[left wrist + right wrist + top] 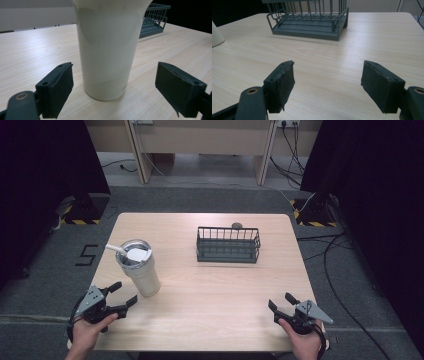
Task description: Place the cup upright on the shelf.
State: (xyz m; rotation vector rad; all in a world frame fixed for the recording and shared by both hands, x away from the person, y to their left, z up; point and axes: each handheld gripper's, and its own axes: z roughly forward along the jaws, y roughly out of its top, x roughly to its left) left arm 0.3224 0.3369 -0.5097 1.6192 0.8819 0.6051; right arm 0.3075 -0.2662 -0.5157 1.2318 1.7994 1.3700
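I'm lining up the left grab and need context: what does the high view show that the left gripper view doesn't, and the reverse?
High view alone: the tumbler's open top with its white straw, the right gripper and a small dark disc behind the basket.

Left gripper view alone: the tumbler's base on the wood, with a gap to each jaw.

Both: the cream tumbler, the open left gripper, the wire basket and the table.

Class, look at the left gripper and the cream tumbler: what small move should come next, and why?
Probably ease the left gripper forward so its fingers flank the tumbler, then close. It is open, aimed at the tumbler's base, with the fingers short of the wall on both sides. The right gripper waits open near the table's front edge.
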